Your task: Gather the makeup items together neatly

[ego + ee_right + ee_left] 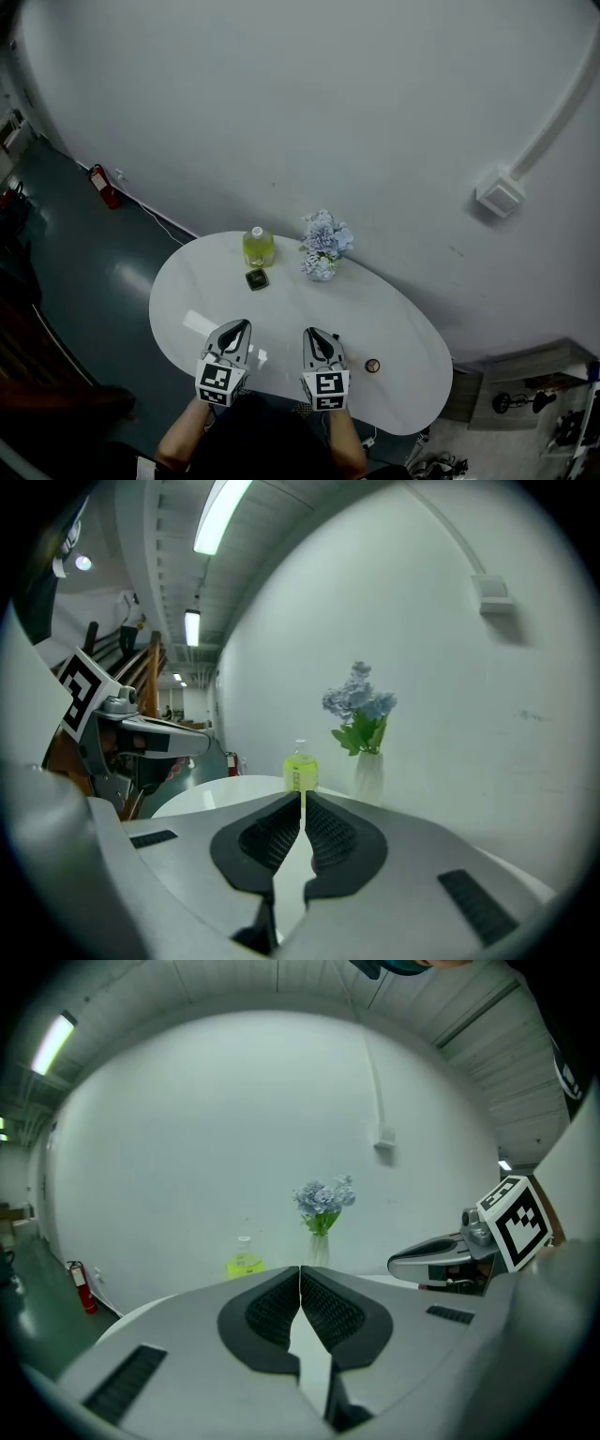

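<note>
Head view: looks like the approach step, nothing gathered yet. The left claw (241, 325) and right claw (313, 335) sit side by side over the near edge of the white tabletop (403, 328); the dark square compact (257, 278) lies just in front of the yellow-green bottle (258, 247), and the small round item (372, 366) lies near the right claw, well apart from the compact. Left gripper view: claw clenched, nothing between the jaws, aimed slightly down toward the bottle and flower vase (322, 1206). Right gripper view: same, clenched and empty; my guess is the next move calls for opening it over the round item.
</note>
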Demonstrator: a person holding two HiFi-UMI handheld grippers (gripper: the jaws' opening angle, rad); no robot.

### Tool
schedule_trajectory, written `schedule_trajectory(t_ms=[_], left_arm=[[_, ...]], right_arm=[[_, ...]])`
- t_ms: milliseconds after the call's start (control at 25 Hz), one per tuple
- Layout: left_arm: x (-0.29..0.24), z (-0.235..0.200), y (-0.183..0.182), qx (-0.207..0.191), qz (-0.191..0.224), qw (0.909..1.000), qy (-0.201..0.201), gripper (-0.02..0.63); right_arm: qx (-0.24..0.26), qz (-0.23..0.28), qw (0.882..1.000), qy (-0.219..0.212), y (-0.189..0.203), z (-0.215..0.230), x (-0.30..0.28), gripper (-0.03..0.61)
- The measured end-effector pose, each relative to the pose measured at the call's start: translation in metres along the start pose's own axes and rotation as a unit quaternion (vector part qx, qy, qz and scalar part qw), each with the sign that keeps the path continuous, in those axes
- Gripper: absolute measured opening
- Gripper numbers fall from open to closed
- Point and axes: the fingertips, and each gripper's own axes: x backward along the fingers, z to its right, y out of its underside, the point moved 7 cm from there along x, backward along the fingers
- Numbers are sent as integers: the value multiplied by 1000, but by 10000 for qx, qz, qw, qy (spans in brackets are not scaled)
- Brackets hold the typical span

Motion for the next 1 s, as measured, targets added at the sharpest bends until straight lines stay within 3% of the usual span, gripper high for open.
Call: schedule_trajectory(t_ms=[400, 1000], left_arm=[[-12, -84, 31, 316, -291, 9983, -401, 20], [-63, -144, 86, 580, -877, 9941, -279, 20]], right_arm=[[224, -325, 9973, -624, -8, -49, -96, 41], [167, -966, 9923, -754, 35, -55, -202, 41]])
